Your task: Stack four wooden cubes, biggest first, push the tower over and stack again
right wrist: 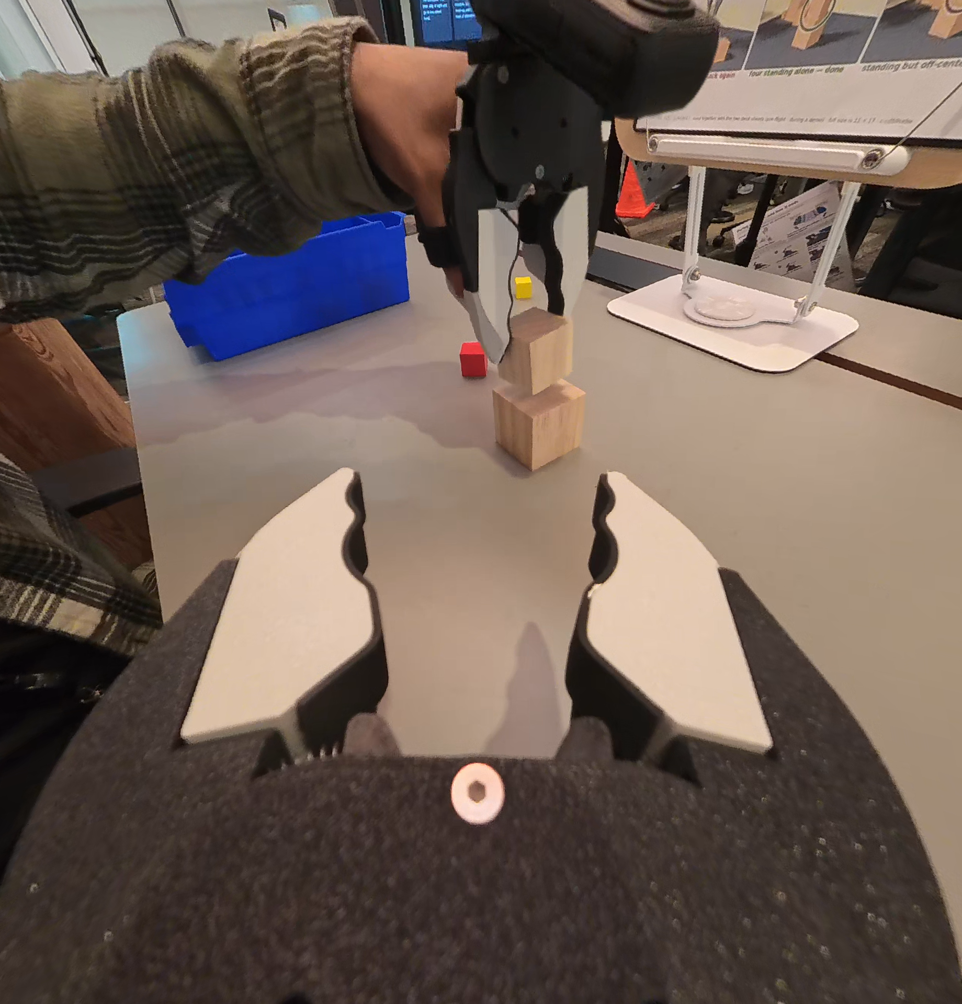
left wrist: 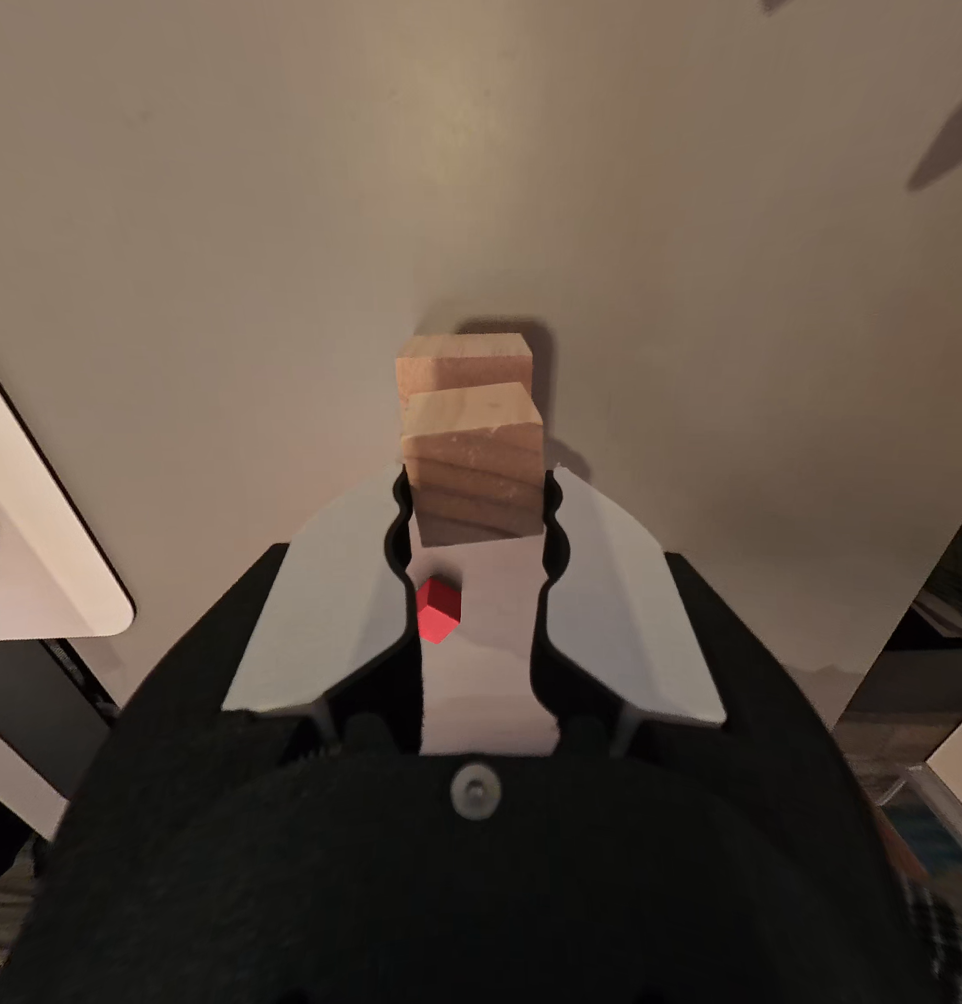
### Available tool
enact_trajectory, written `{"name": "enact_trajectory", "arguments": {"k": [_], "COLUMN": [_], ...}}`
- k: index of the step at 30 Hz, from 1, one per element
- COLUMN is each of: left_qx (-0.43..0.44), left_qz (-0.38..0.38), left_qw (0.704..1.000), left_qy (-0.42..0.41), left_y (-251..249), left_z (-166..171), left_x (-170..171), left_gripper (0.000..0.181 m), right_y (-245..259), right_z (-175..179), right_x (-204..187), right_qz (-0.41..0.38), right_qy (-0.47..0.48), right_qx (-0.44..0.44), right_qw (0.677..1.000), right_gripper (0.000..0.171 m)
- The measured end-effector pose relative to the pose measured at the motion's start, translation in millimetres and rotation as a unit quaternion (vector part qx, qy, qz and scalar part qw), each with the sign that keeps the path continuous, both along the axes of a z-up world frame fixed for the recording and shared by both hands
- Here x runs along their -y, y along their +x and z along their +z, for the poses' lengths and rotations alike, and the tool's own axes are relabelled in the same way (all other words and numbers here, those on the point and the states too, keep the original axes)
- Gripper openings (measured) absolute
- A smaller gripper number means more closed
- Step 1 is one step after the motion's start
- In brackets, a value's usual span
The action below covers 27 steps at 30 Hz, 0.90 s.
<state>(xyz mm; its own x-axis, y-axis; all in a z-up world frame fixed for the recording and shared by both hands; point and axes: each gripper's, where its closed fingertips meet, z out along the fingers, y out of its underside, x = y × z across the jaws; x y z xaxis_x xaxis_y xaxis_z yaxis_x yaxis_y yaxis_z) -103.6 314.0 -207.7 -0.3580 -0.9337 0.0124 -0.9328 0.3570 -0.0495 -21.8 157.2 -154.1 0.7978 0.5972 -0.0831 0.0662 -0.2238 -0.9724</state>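
A large wooden cube [right wrist: 538, 426] stands on the grey table [right wrist: 739, 516]. A smaller wooden cube [right wrist: 538, 347] sits on top of it, turned a little off square. My left gripper [right wrist: 527, 328] comes down from above, its fingers closed on this upper cube's sides. In the left wrist view the gripper [left wrist: 474, 472] holds the upper cube [left wrist: 470, 456] over the lower cube [left wrist: 462, 358]. My right gripper [right wrist: 478, 486] is open and empty, low over the table in front of the stack. I see no other wooden cubes.
A small red cube [right wrist: 473, 358] lies left of the stack and also shows in the left wrist view [left wrist: 439, 608]. A small yellow cube [right wrist: 523, 287] lies behind. A blue bin [right wrist: 294, 282] stands back left, a white stand [right wrist: 739, 326] back right. A person's sleeved arm [right wrist: 169, 163] reaches across. The tips of one gripper are about 20 cm away from the tips of the other.
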Motion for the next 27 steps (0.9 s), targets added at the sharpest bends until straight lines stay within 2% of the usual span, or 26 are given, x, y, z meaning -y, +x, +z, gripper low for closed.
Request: {"name": "enact_trajectory", "arguments": {"k": [27], "left_qx": [-0.005], "left_qz": [-0.027], "left_qw": [1.0], "left_qy": [-0.01], "left_y": [3], "left_z": [-12], "left_x": [-1], "left_gripper": [0.047], "right_y": [1], "right_z": [-1], "right_x": [0], "right_qz": [0.001], "right_qy": [-0.001], "right_qx": [-0.005], "right_qw": [1.0], "right_gripper": [0.081]}}
